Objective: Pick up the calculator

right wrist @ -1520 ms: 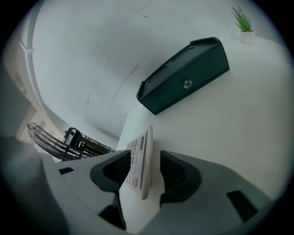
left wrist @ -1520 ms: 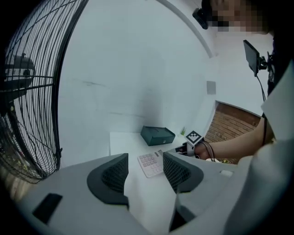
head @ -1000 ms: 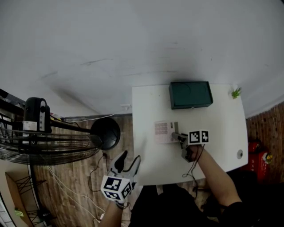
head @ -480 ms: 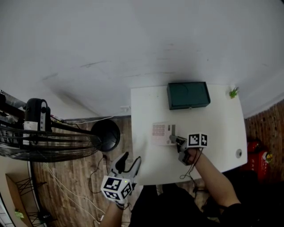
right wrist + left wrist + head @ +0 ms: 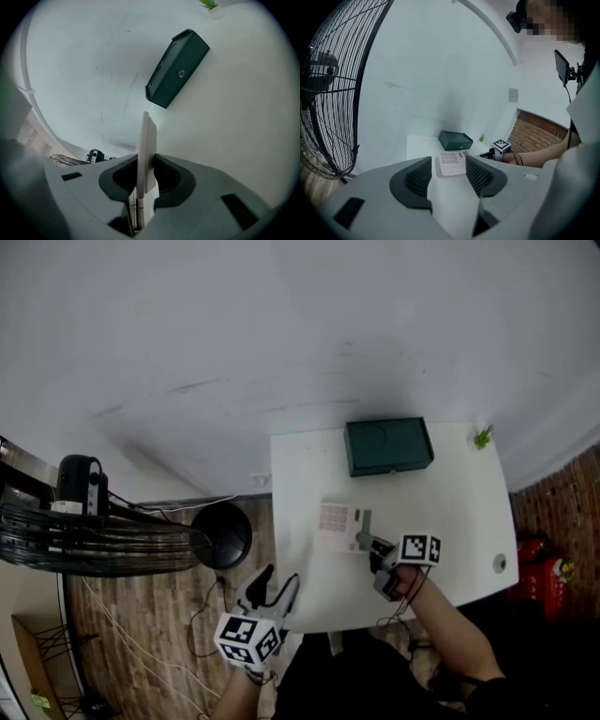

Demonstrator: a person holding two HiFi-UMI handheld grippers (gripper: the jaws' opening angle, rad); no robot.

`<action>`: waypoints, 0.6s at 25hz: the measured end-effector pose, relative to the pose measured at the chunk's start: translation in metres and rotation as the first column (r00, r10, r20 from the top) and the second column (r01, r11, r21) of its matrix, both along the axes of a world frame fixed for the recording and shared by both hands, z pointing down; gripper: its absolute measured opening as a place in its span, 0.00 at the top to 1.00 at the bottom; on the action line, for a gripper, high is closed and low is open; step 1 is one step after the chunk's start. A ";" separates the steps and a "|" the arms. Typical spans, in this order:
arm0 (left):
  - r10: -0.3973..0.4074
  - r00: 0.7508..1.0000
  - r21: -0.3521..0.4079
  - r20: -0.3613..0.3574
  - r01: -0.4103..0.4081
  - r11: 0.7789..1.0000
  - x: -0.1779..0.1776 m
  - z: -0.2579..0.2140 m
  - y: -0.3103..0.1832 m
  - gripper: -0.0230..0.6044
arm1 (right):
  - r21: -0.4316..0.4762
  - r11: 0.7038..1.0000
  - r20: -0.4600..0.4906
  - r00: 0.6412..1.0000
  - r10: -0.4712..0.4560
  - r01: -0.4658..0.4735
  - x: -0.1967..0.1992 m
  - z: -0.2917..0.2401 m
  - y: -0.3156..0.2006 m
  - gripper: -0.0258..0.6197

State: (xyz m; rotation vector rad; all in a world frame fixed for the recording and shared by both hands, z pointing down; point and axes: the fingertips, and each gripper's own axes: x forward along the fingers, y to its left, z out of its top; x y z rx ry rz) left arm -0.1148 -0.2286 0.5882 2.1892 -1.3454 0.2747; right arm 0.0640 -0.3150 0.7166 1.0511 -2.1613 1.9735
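Green box (image 5: 388,446) sits at the back of the white table (image 5: 450,512), apart from the calculator (image 5: 339,523); small plant (image 5: 483,437) in the far right corner; fan (image 5: 94,540) on the floor, left. Nothing crowds the calculator, and bare tabletop lies to its right. Right gripper (image 5: 366,542) is clamped on the calculator's near end. Left gripper (image 5: 278,577) is off the table's near-left corner, jaws apart, empty. Since a second ago the calculator has kept its place relative to the box.

No print can be read; keys on the calculator (image 5: 339,524) are too small.
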 end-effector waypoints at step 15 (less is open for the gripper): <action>0.024 1.000 0.051 -0.017 -0.023 0.998 0.012 -0.031 0.002 0.61 | 0.064 0.984 0.143 0.978 0.154 -0.165 0.012 -0.104 0.014 0.83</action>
